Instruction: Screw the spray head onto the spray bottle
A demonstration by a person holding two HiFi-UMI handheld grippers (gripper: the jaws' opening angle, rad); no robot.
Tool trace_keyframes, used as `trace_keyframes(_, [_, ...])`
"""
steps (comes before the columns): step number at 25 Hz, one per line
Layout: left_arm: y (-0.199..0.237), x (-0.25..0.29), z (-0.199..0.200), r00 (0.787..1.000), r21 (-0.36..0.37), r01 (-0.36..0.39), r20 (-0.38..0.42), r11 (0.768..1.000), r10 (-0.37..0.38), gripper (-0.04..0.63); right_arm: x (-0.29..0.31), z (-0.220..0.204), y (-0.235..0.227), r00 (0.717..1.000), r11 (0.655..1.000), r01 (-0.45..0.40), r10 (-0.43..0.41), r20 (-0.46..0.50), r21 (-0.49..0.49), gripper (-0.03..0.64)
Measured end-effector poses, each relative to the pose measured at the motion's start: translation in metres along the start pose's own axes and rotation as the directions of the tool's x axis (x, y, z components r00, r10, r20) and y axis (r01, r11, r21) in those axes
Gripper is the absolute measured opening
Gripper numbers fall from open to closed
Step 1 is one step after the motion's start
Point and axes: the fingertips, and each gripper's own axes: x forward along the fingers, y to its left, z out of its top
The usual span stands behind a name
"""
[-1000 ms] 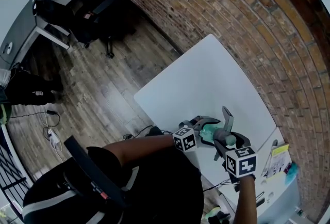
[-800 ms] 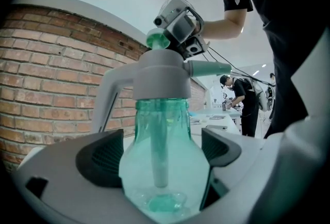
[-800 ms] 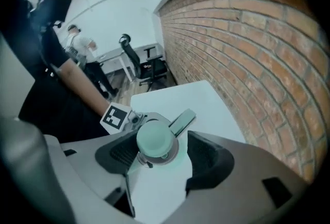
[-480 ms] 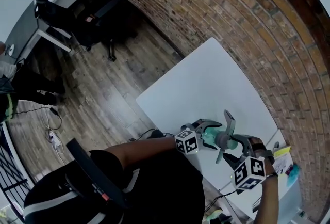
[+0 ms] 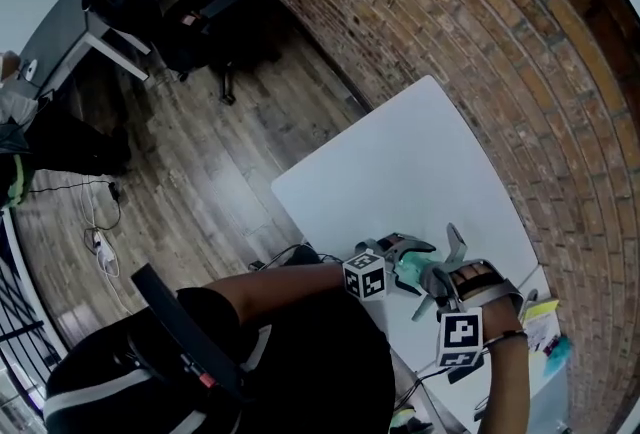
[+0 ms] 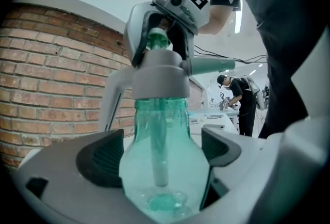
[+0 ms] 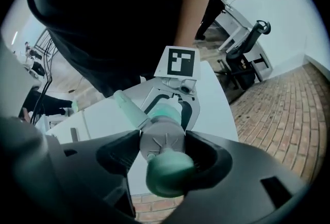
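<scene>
Your left gripper (image 6: 161,155) clamps the spray bottle (image 6: 161,114) over the table's (image 5: 400,157) near edge. Your right gripper (image 7: 164,155), pointing down, grips the spray head (image 7: 162,139) on the neck.

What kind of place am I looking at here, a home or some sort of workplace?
Probably an office or lab workspace: a bare brick wall, wood floor, black office chairs beside a desk, and a plain white table.

Black shirt (image 5: 320,362) — short-sleeved
</scene>
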Motion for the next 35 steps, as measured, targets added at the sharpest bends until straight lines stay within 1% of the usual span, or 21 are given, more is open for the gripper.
trace_keyframes(3, [-0.002, 0.0, 0.0, 1.0, -0.004, -0.001, 0.0, 1.0, 0.001, 0.471, 0.001, -0.001, -0.001, 1.0, 0.992, -0.004, 0.001, 0.026, 0.129, 0.284])
trace_keyframes(5, [0.0, -0.001, 0.0, 1.0, -0.002, -0.004, 0.0, 1.0, 0.004, 0.471, 0.001, -0.001, -0.005, 0.998, 0.973, -0.013, 0.0, 0.056, 0.232, 0.284])
trace_keyframes(7, [0.0, 0.0, 0.0, 1.0, -0.001, -0.008, 0.002, 1.0, 0.008, 0.471, 0.001, -0.001, -0.006, 0.996, 0.942, -0.029, -0.001, 0.091, 0.334, 0.284])
trace_keyframes(9, [-0.001, 0.0, -0.001, 1.0, -0.002, -0.01, 0.001, 1.0, 0.01, 0.471, 0.001, -0.001, -0.006, 0.993, 0.898, -0.045, -0.009, 0.121, 0.437, 0.284])
trace_keyframes(12, [0.001, 0.001, -0.001, 1.0, -0.002, -0.013, 0.001, 1.0, 0.013, 0.471, 0.001, -0.004, -0.01, 0.987, 0.822, -0.057, -0.038, 0.154, 0.566, 0.284])
trace_keyframes(14, [0.001, 0.002, -0.001, 1.0, -0.004, -0.012, 0.005, 1.0, 0.012, 0.471, 0.0, -0.005, -0.012, 0.986, 0.765, -0.054, -0.059, 0.154, 0.642, 0.284])
trace_keyframes(15, [0.0, 0.002, 0.0, 1.0, -0.006, -0.01, 0.008, 1.0, 0.01, 0.471, -0.001, -0.006, -0.012, 0.987, 0.728, -0.053, -0.068, 0.149, 0.683, 0.284])
trace_keyframes(17, [-0.002, 0.001, 0.001, 1.0, -0.006, -0.007, 0.012, 1.0, 0.007, 0.472, -0.003, -0.006, -0.013, 0.986, 0.644, -0.05, -0.092, 0.142, 0.763, 0.284])
trace_keyframes(19, [-0.003, -0.003, 0.001, 1.0, -0.002, -0.007, 0.013, 1.0, 0.007, 0.471, -0.003, -0.005, -0.016, 0.981, 0.568, -0.047, -0.128, 0.144, 0.821, 0.284])
trace_keyframes(21, [-0.001, -0.006, 0.001, 1.0, 0.0, -0.012, 0.012, 1.0, 0.012, 0.471, -0.003, -0.005, -0.019, 0.976, 0.519, -0.045, -0.158, 0.148, 0.853, 0.284])
trace_keyframes(24, [0.0, -0.005, 0.0, 1.0, -0.006, -0.019, 0.014, 1.0, 0.019, 0.471, -0.002, -0.008, -0.02, 0.973, 0.467, -0.036, -0.184, 0.137, 0.883, 0.284])
trace_keyframes(26, [0.001, -0.003, 0.001, 1.0, -0.01, -0.017, 0.016, 1.0, 0.017, 0.471, -0.001, -0.012, -0.019, 0.972, 0.42, -0.033, -0.2, 0.127, 0.907, 0.284])
trace_keyframes(31, [-0.001, -0.002, 0.0, 1.0, -0.014, -0.005, 0.011, 1.0, 0.005, 0.471, -0.001, -0.013, -0.019, 0.966, 0.252, -0.069, -0.226, 0.128, 0.965, 0.285])
trace_keyframes(35, [0.001, -0.004, 0.0, 1.0, -0.023, -0.001, 0.012, 1.0, 0.002, 0.471, 0.0, -0.016, -0.021, 0.971, 0.134, -0.062, -0.222, 0.091, 0.989, 0.285])
